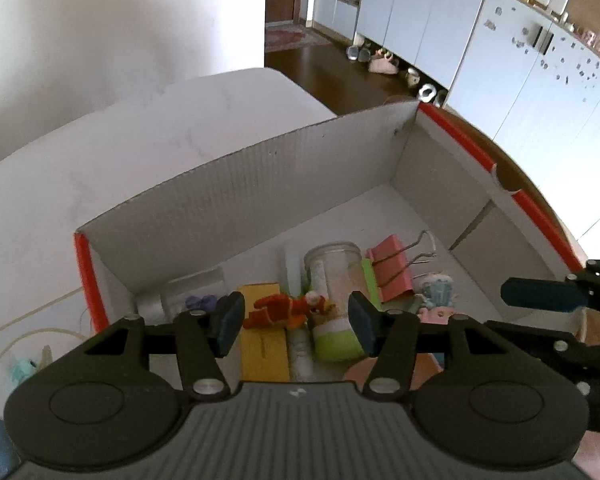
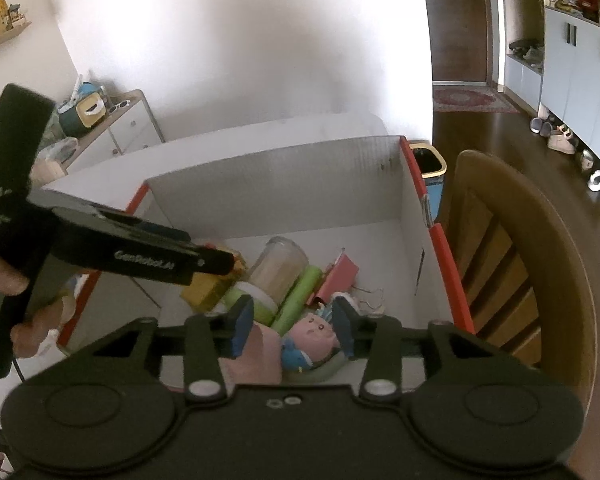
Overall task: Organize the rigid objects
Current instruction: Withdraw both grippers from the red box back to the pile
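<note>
A cardboard box (image 1: 260,184) with red edges holds several items. My left gripper (image 1: 296,320) hangs open over a red-orange toy figure (image 1: 284,310), which lies on a yellow box (image 1: 264,348); the pads do not press on it. Beside them lie a clear jar with a green lid (image 1: 336,280) and a pink binder clip (image 1: 392,268). My right gripper (image 2: 292,330) stands open over a pink-faced figurine (image 2: 312,330) at the box's near end, with a gap at its left pad. One right gripper finger (image 1: 540,294) shows in the left wrist view.
The box stands on a white table (image 1: 100,160). A wooden chair (image 2: 520,280) is close on the right, with a bin (image 2: 428,164) behind the box. A hand (image 2: 40,320) holds the left gripper's handle (image 2: 16,200). A small teal item (image 1: 22,372) lies outside the box.
</note>
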Demonstrator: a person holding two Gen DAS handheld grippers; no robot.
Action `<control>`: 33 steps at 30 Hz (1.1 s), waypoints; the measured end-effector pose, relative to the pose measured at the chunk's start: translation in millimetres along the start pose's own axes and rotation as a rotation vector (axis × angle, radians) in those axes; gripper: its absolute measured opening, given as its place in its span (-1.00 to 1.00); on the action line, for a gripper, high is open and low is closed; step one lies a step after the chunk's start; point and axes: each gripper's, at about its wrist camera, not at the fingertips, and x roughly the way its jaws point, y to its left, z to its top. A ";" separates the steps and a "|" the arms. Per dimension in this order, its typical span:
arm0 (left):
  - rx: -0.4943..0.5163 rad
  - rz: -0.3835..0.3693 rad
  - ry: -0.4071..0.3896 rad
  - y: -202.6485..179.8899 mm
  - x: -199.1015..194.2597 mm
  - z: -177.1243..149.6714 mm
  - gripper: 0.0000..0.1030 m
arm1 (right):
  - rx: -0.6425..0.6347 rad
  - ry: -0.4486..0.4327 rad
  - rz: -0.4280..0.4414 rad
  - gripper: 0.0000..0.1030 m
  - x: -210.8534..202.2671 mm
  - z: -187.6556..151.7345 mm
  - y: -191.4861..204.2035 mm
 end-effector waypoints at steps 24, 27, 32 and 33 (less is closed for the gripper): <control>-0.052 -0.061 -0.194 49.4 -117.2 -60.2 0.47 | -0.029 -0.112 0.018 0.84 -42.7 1.4 77.3; -0.049 -0.055 -0.215 64.4 -129.2 -70.6 0.61 | -0.015 -0.133 0.024 0.95 -45.5 0.7 95.8; -0.052 -0.068 -0.232 94.7 -144.8 -86.1 0.62 | 0.007 -0.163 0.036 0.99 -47.1 -4.7 129.3; -0.057 -0.073 -0.234 101.3 -146.5 -89.2 0.62 | 0.009 -0.166 0.034 0.99 -45.7 -5.8 137.6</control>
